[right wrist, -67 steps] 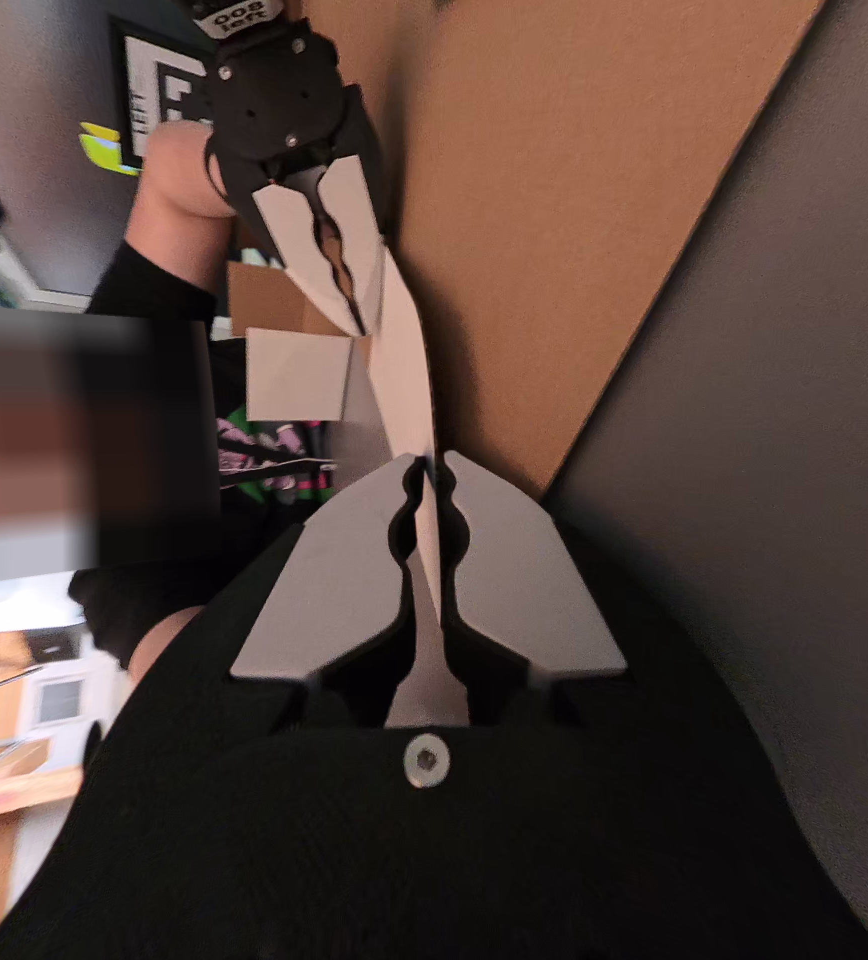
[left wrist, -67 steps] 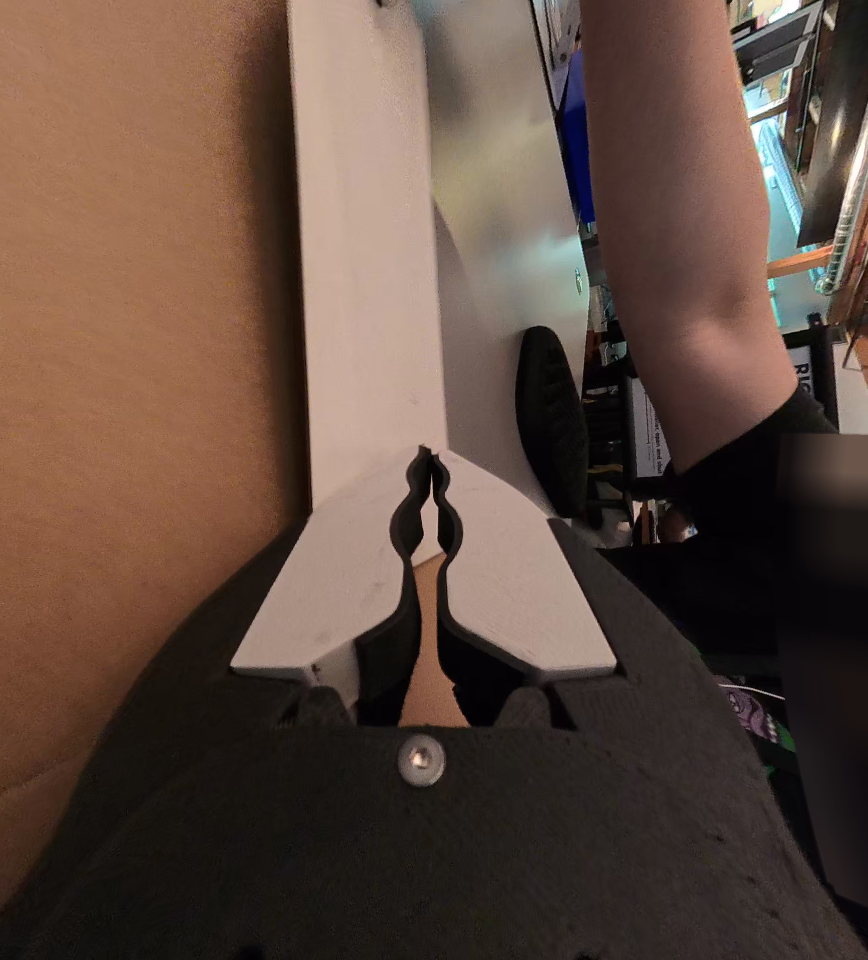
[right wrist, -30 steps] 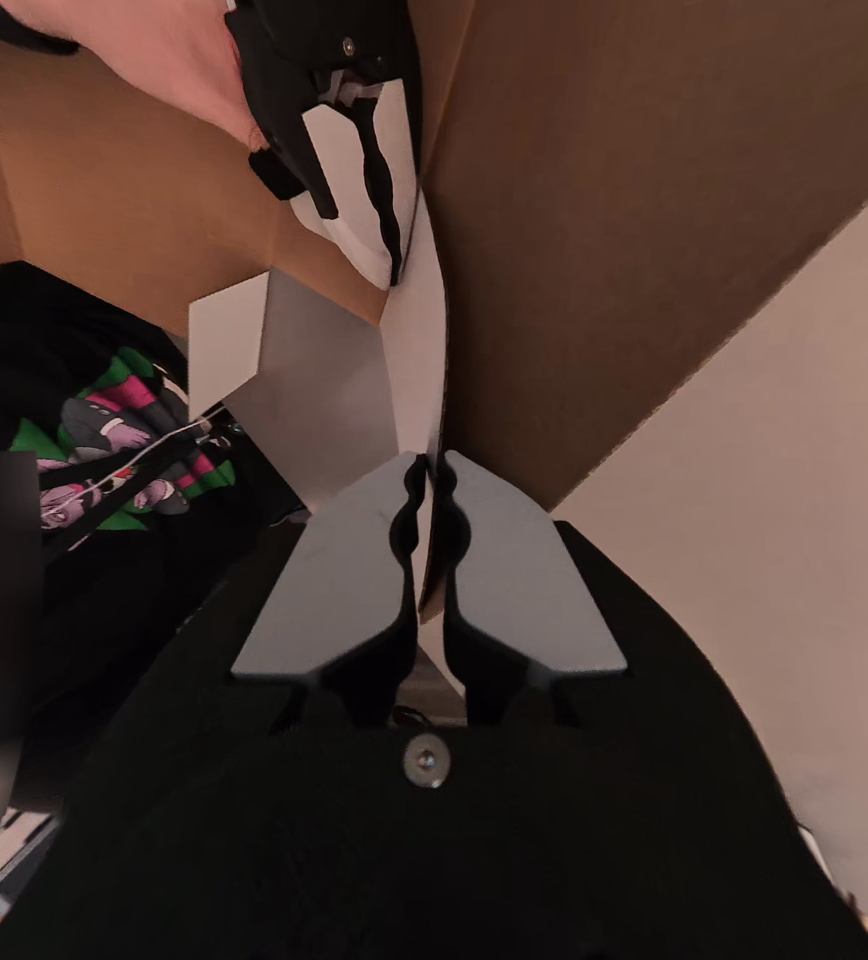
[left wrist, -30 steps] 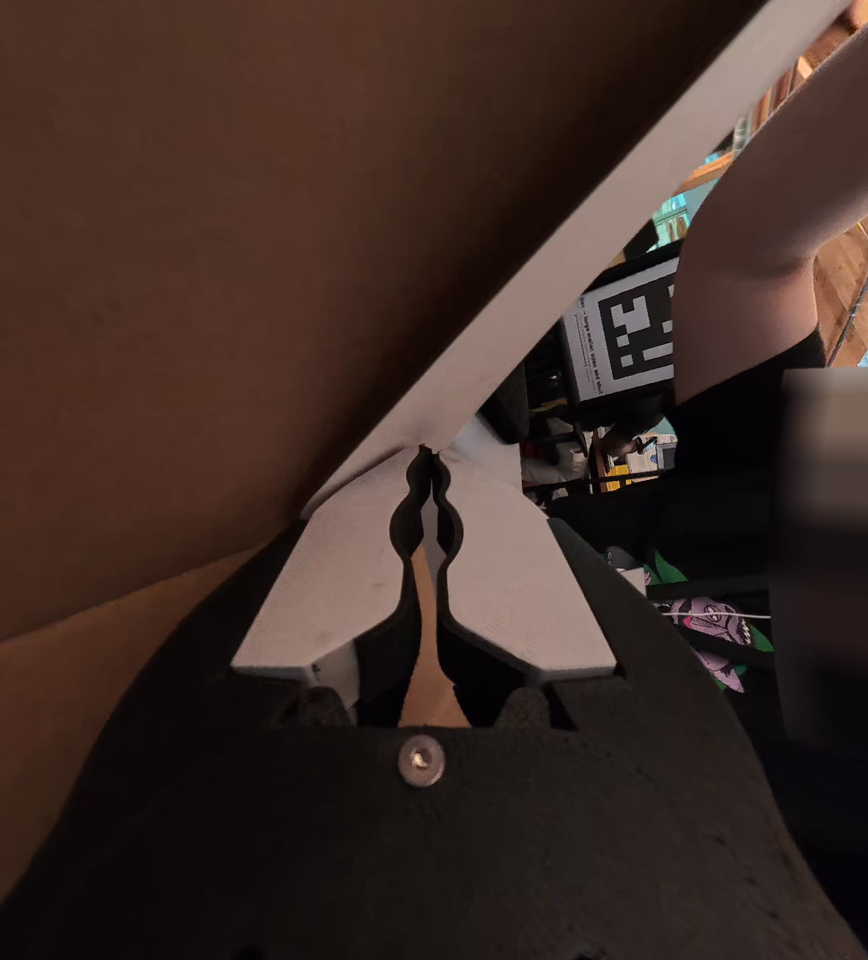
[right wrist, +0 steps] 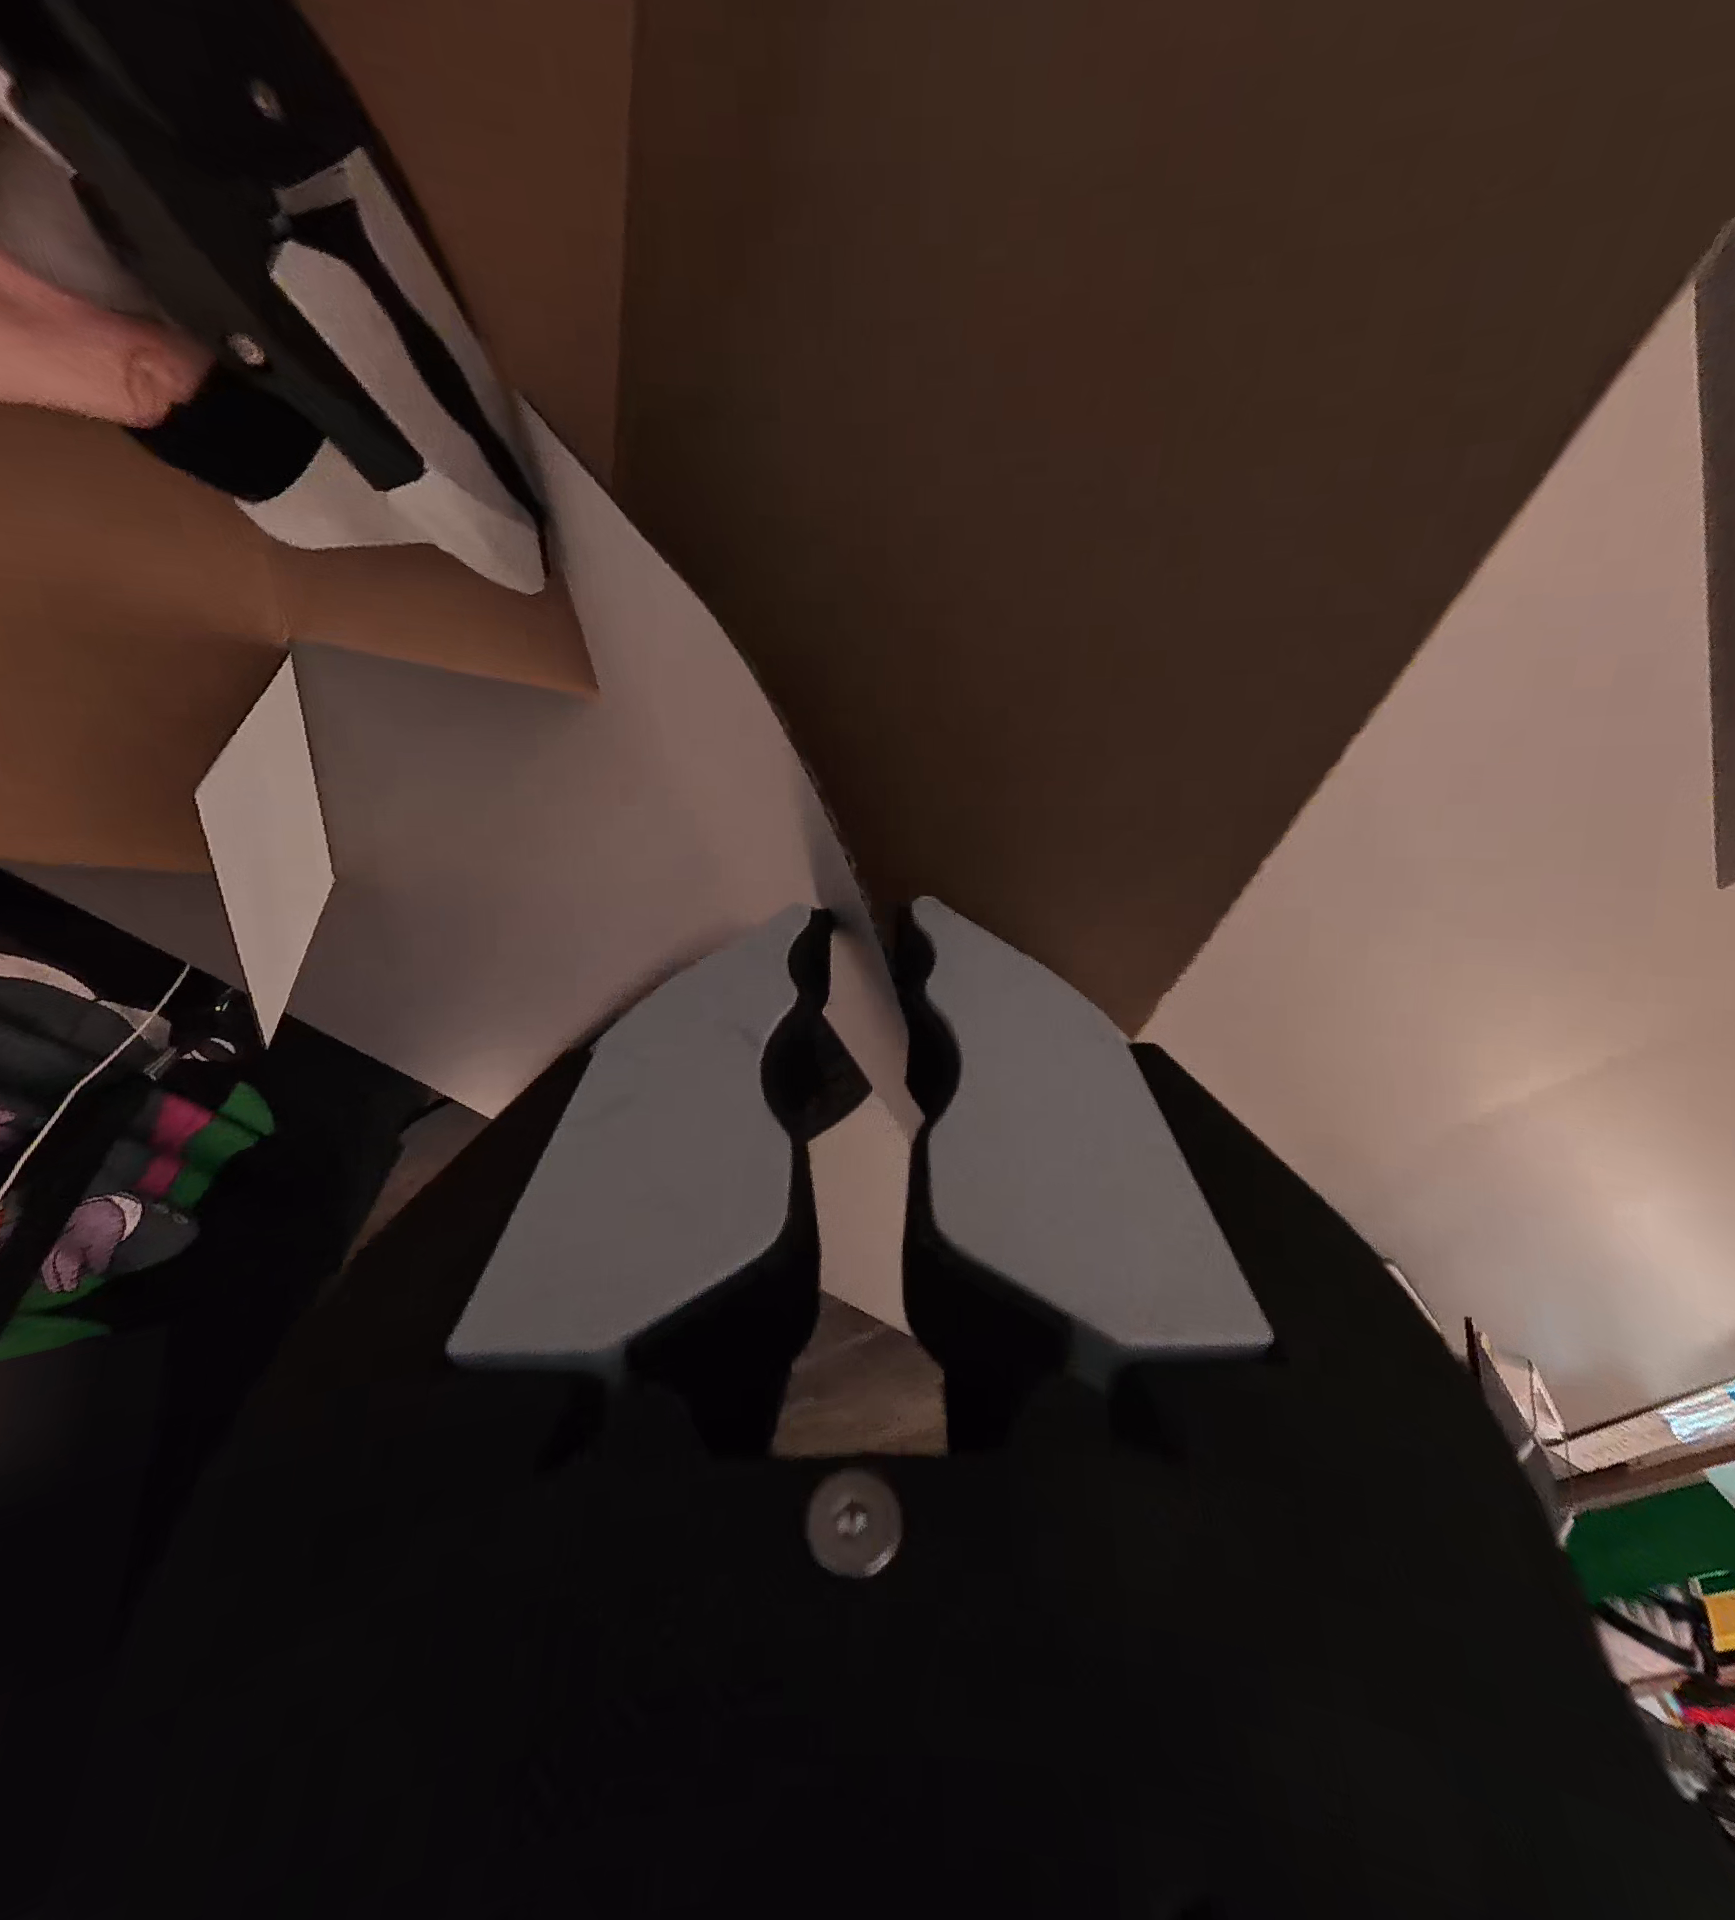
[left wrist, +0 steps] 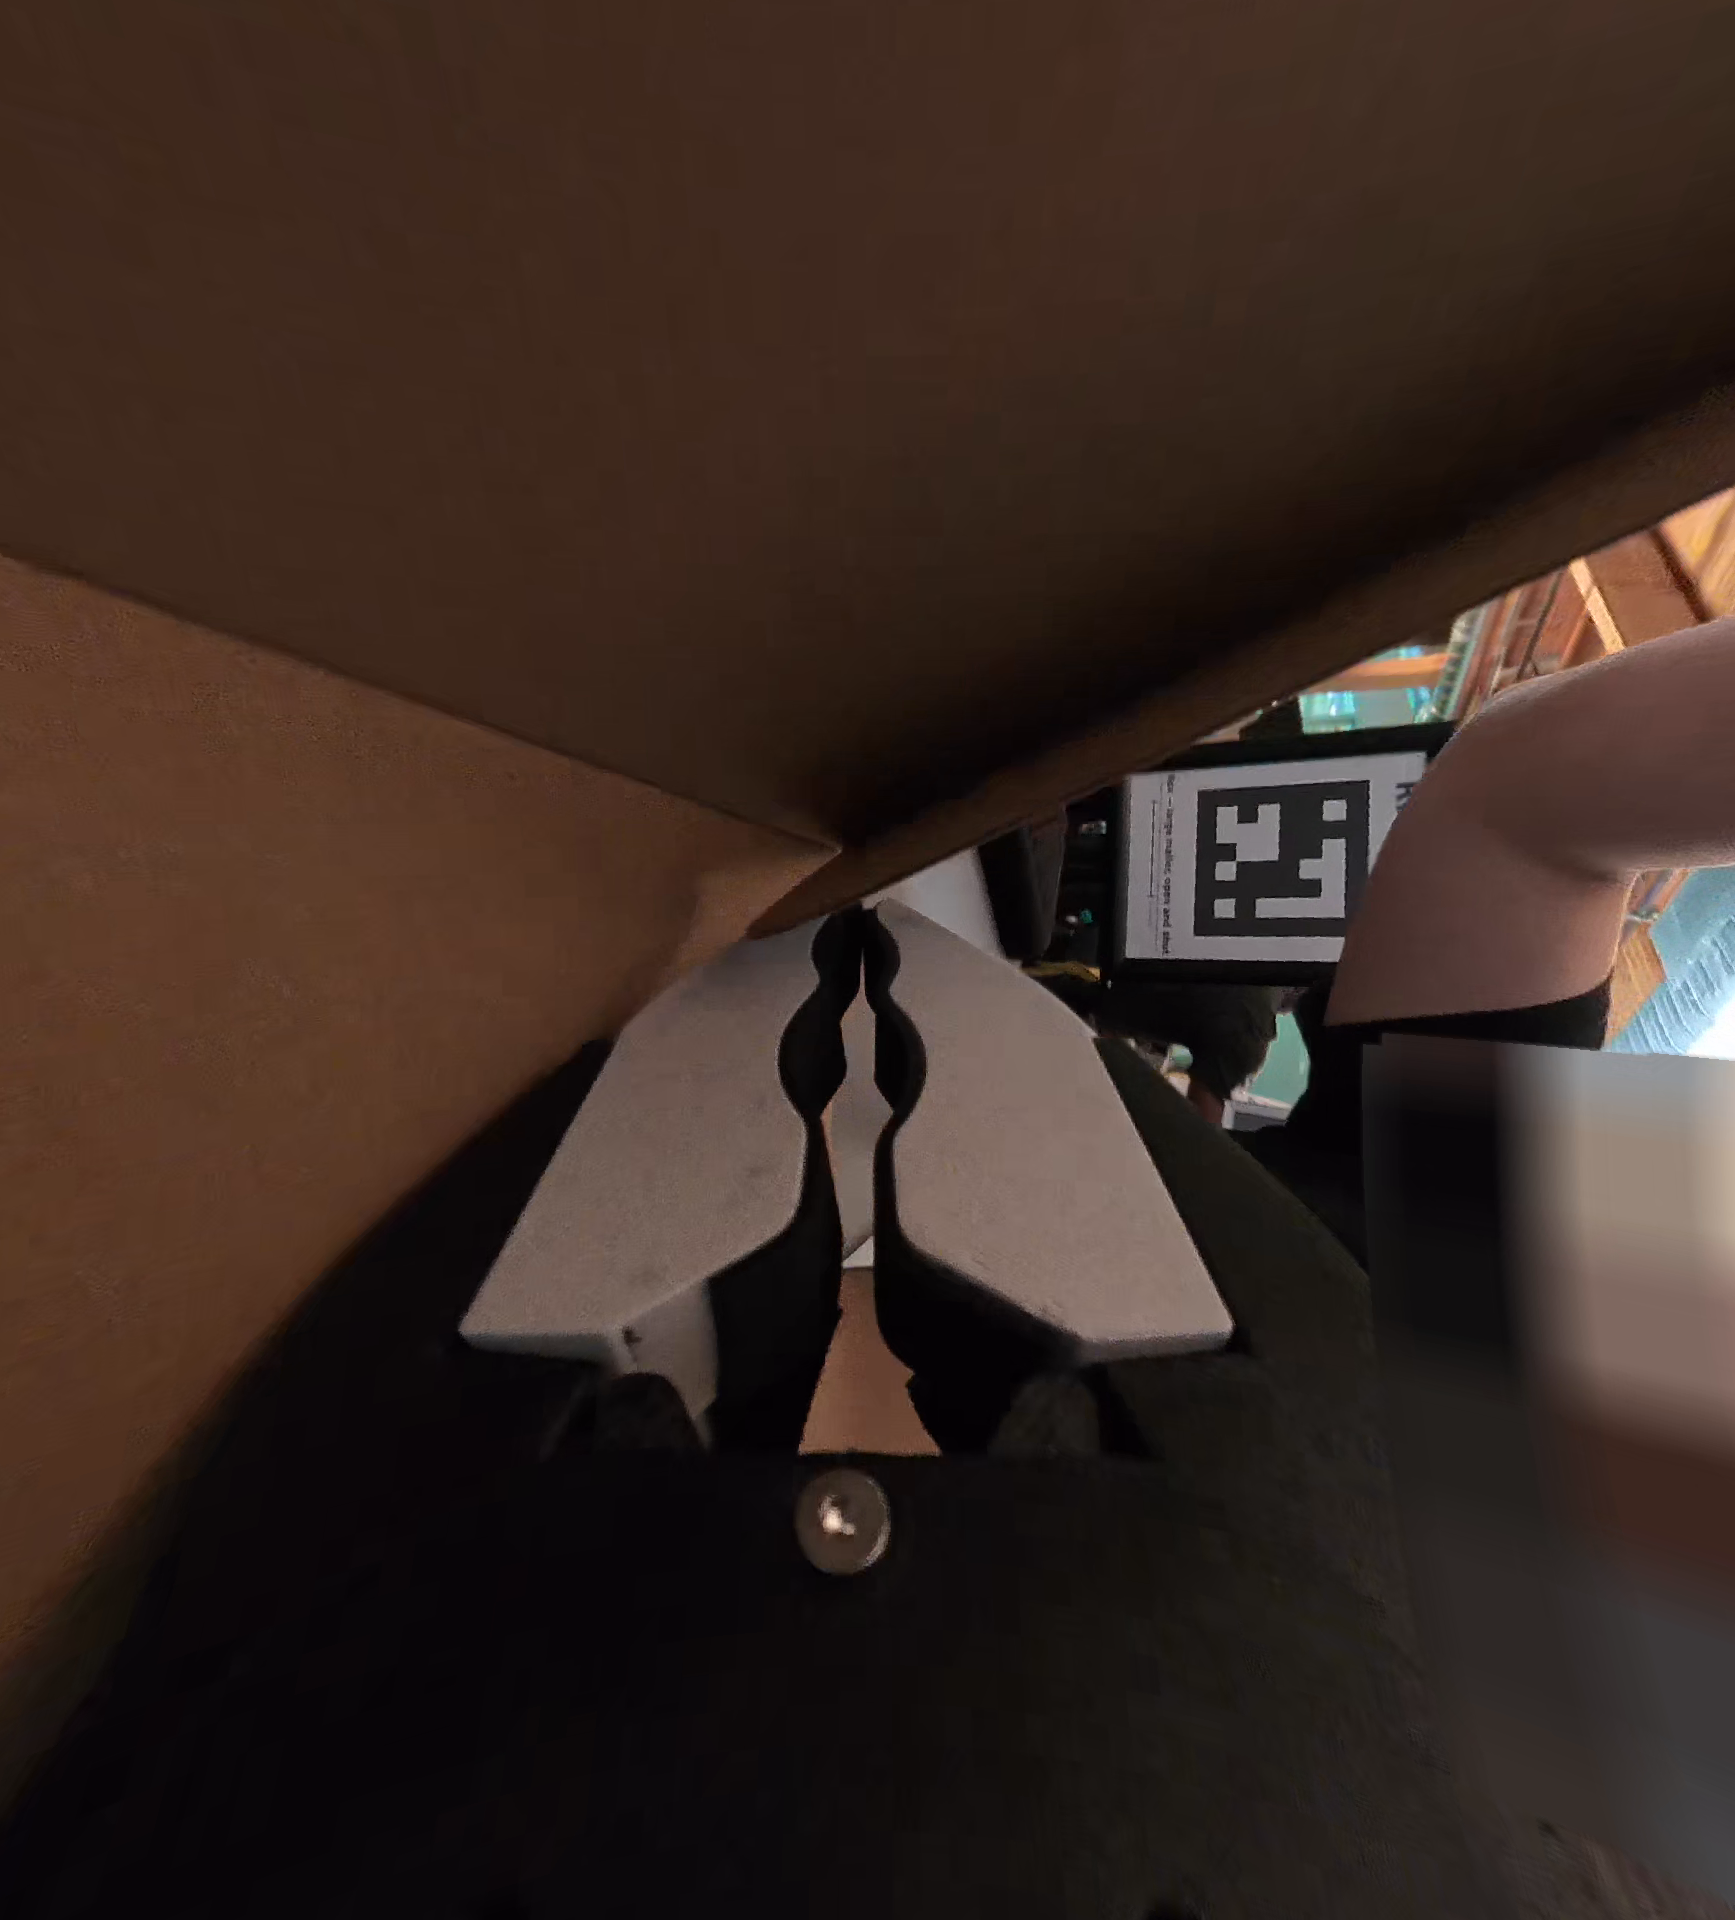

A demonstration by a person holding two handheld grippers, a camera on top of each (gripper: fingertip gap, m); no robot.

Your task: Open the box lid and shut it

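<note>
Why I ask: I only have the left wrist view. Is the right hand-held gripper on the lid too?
Observer: Yes, the right hand-held gripper straddles the lid's white front flap, jaws slightly apart.
Operator: Is the flap flat?
Observer: No, it bows in a curve from there to the left hand-held gripper.
Operator: Anything sticking out?
Observer: A white side tab folds off the flap's end.

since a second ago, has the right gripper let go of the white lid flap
Yes. The right gripper has parted around the white flap, which it pinched before.
</note>
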